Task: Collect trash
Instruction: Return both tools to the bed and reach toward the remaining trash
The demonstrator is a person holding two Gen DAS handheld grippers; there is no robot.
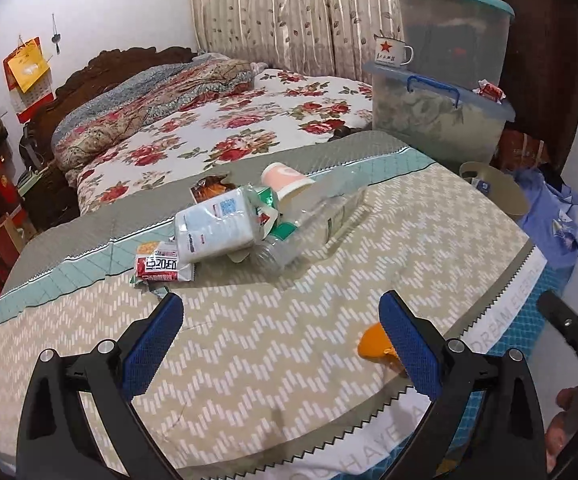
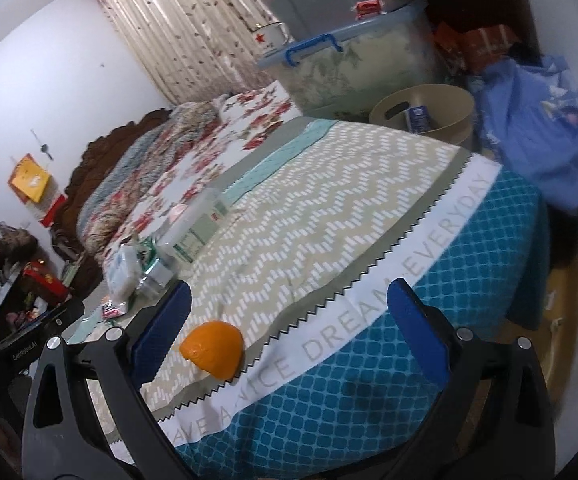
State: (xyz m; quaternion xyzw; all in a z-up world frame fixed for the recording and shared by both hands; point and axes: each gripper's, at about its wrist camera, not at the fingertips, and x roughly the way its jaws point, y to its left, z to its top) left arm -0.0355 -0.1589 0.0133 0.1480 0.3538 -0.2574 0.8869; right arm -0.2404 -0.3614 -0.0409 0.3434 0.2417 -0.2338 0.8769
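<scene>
Left tool (image 1: pixel 281 338) is spread wide and empty. Ahead-left of it on the surface (image 1: pixel 249 344) sits the red snack wrapper (image 1: pixel 163 269), then the tissue pack (image 1: pixel 217 226), paper cup (image 1: pixel 283 182) and clear bottle (image 1: pixel 309 226), all light and crushy, so I'd pinch mid-body. Right tool (image 2: pixel 289 328), also spread, has the orange peel (image 2: pixel 213 348) just inside its left finger.

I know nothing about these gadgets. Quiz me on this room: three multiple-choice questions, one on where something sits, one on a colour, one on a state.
1. Where is the orange peel?
A. inside the bin
B. on the patterned cloth near its zigzag edge
C. on the floral bed

2. What colour are the gripper pads?
A. red
B. green
C. blue

3. How does the clear plastic bottle lie?
A. upright
B. on its side in the trash pile
C. held by a gripper

Answers: 1 B, the right view shows the peel by the edge. 2 C, both views show blue pads. 3 B, it lies flat among wrappers, and both grippers are open and empty.
</scene>
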